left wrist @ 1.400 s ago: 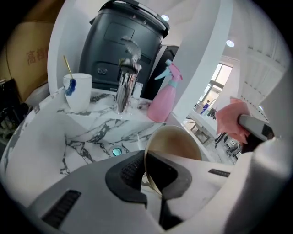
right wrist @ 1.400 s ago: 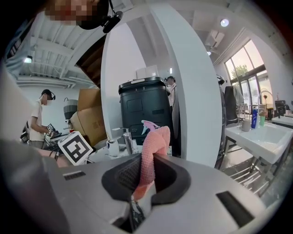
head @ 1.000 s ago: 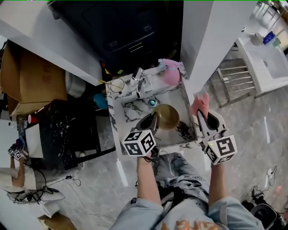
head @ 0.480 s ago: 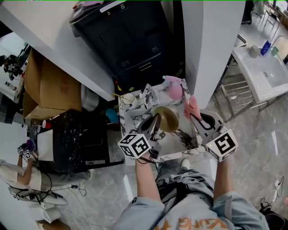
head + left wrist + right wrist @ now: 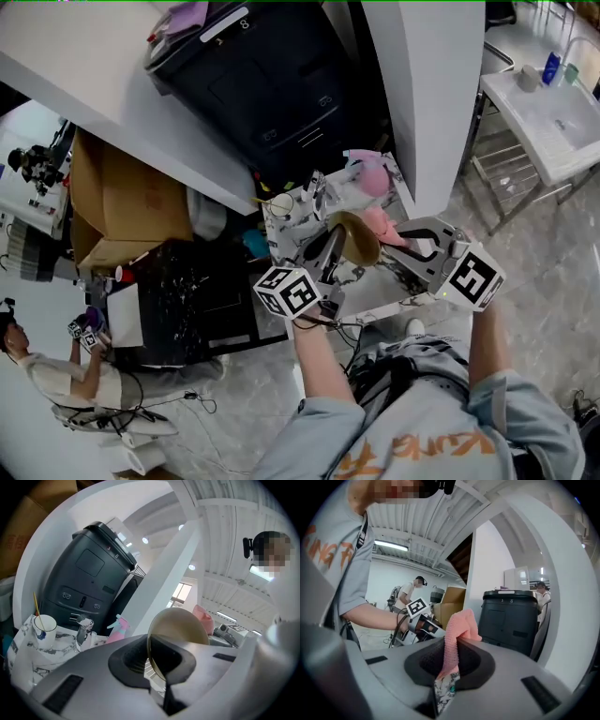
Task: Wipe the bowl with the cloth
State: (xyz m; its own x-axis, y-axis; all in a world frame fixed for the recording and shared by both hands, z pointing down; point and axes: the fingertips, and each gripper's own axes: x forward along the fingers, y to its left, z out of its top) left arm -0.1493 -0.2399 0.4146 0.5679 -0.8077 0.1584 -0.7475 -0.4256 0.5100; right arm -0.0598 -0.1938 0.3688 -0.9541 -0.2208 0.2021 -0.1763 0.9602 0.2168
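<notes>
A shallow gold-brown bowl (image 5: pixel 357 240) is lifted over the small marble sink (image 5: pixel 289 230), tilted on edge. My left gripper (image 5: pixel 332 247) is shut on its rim. In the left gripper view the bowl (image 5: pixel 180 626) stands edge-on between the jaws of the left gripper (image 5: pixel 157 665). A pink cloth (image 5: pixel 379 225) is pinched in my right gripper (image 5: pixel 397 236), which comes in from the right, and the cloth lies against the bowl's right side. In the right gripper view the cloth (image 5: pixel 459 629) sticks up out of the right gripper (image 5: pixel 446 670).
On the sink top stand a faucet (image 5: pixel 314 189), a pink spray bottle (image 5: pixel 369 174) and a white cup (image 5: pixel 279 204). A black bin (image 5: pixel 253 84) sits behind, a white pillar (image 5: pixel 422 94) to the right, and a cardboard box (image 5: pixel 122 206) to the left. A person (image 5: pixel 47 375) sits at lower left.
My right gripper has swung left with the cloth, from beside the sink's right edge to the bowl's side. The left gripper still holds the bowl. The head view has shifted.
</notes>
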